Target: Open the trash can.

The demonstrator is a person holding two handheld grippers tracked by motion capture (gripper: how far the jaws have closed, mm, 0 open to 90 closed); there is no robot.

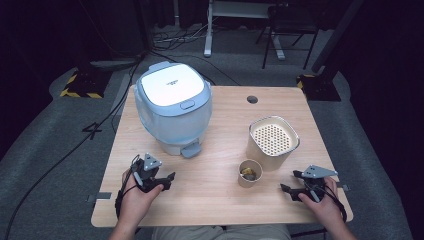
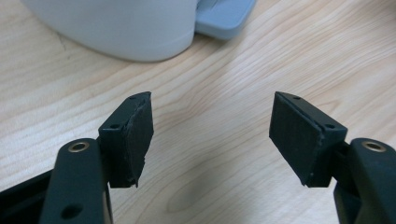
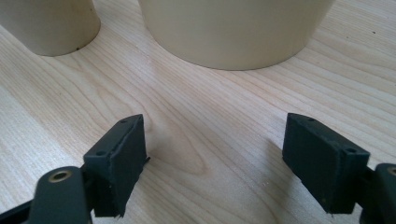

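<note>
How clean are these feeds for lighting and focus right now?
High view: table evenly lit, surroundings dark, slightly soft. Left gripper view: wood grain sharp, white appliance blurred. Right gripper view: beige container and small cup soft, faint shadows beneath.

Bright light falls from overhead onto the pale surface (image 1: pixel 220 195), while the frame's edges sink into near-black. Shadows lie soft and short. Both gripper views look slightly hazy, and the upper frame there seems blurred.
</note>
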